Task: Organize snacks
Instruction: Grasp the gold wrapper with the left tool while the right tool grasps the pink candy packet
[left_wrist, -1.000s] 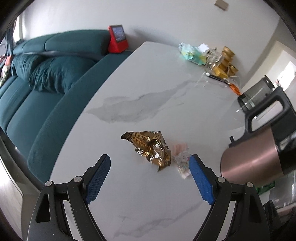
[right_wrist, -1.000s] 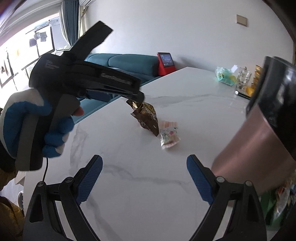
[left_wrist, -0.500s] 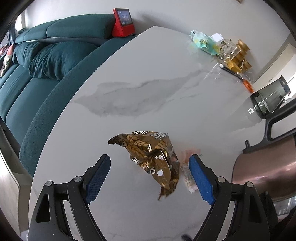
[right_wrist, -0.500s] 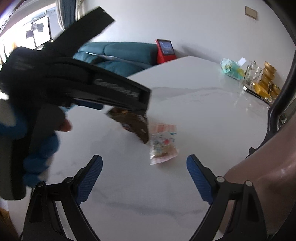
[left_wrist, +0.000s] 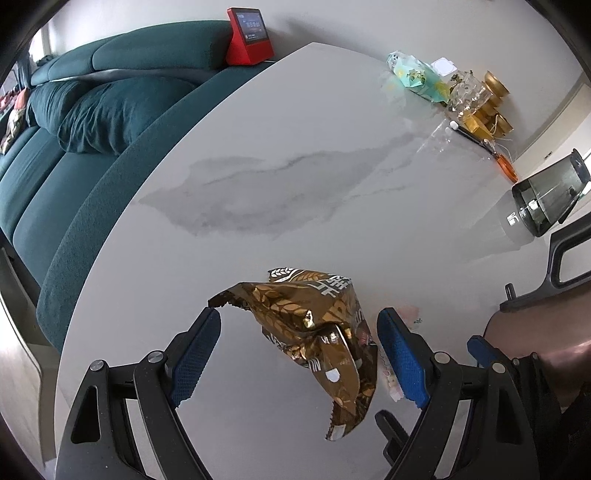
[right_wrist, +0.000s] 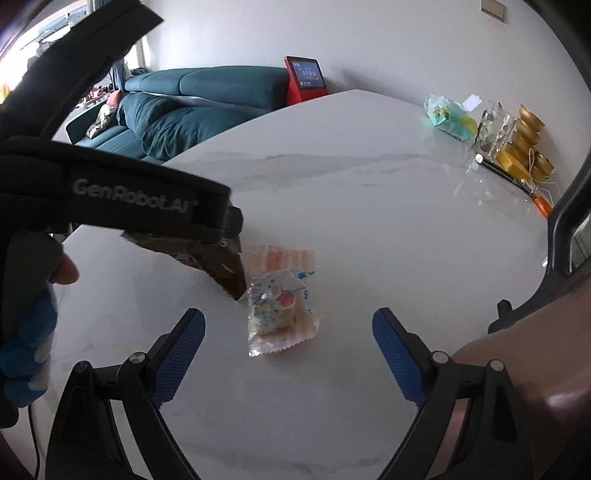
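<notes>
A crumpled gold-brown snack bag (left_wrist: 314, 332) lies on the white marble table (left_wrist: 295, 166). My left gripper (left_wrist: 299, 317) is open around it, a blue pad on each side, neither pressing on the foil. Beside the bag lies a small clear and pink sweet packet (right_wrist: 280, 299), mostly hidden behind the right-hand finger in the left wrist view. My right gripper (right_wrist: 288, 321) stands open just above that packet. The left gripper's black body (right_wrist: 147, 199), held by a gloved hand (right_wrist: 29, 332), covers most of the brown bag (right_wrist: 225, 266) in the right wrist view.
A copper-coloured jug with a black handle (right_wrist: 517, 369) stands close on the right. A dark glass jug (left_wrist: 550, 199), a tissue pack (left_wrist: 417, 75), a glass and gold bowls (left_wrist: 491, 107) sit at the far end. A teal sofa (left_wrist: 92, 129) and a red screen (left_wrist: 249, 35) border the table's left edge.
Both grippers have come down and closer to the snacks. The gold-brown bag now sits between the left jaws, and the sweet packet lies nearer the right jaws. Jaw widths look unchanged.
</notes>
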